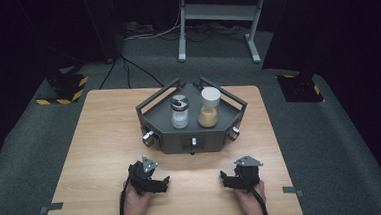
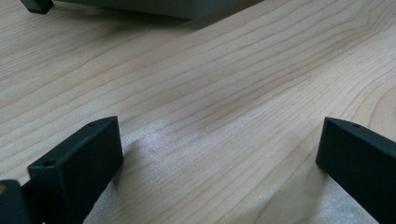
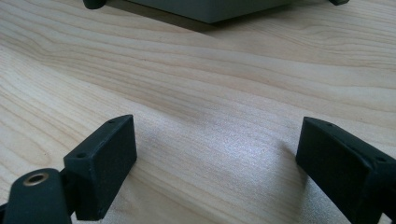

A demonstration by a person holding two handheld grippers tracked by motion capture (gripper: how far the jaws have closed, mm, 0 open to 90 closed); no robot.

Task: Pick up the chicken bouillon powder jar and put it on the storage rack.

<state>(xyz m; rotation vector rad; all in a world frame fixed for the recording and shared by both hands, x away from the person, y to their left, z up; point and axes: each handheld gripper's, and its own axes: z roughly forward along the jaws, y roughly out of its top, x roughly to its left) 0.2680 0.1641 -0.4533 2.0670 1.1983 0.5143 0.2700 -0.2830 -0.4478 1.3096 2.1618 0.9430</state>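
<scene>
A dark grey angular stand (image 1: 192,133) sits at the middle of the wooden table (image 1: 100,138). On it stand a clear jar with a grey lid (image 1: 179,111) and a taller jar of tan powder with a white lid (image 1: 208,108). My left gripper (image 1: 159,184) rests on the table near the front, left of centre, held by a hand. My right gripper (image 1: 229,180) rests to the right of centre, likewise held. In the left gripper view the left gripper (image 2: 219,154) is open over bare wood. The right gripper (image 3: 217,154) is open too, nothing between its jaws.
Three knobs line the stand's front faces: left (image 1: 149,137), middle (image 1: 193,143), right (image 1: 234,132). The stand's base (image 2: 154,7) lies just ahead of both grippers. Beyond the table are grey carpet, a white desk frame (image 1: 218,15) and cables.
</scene>
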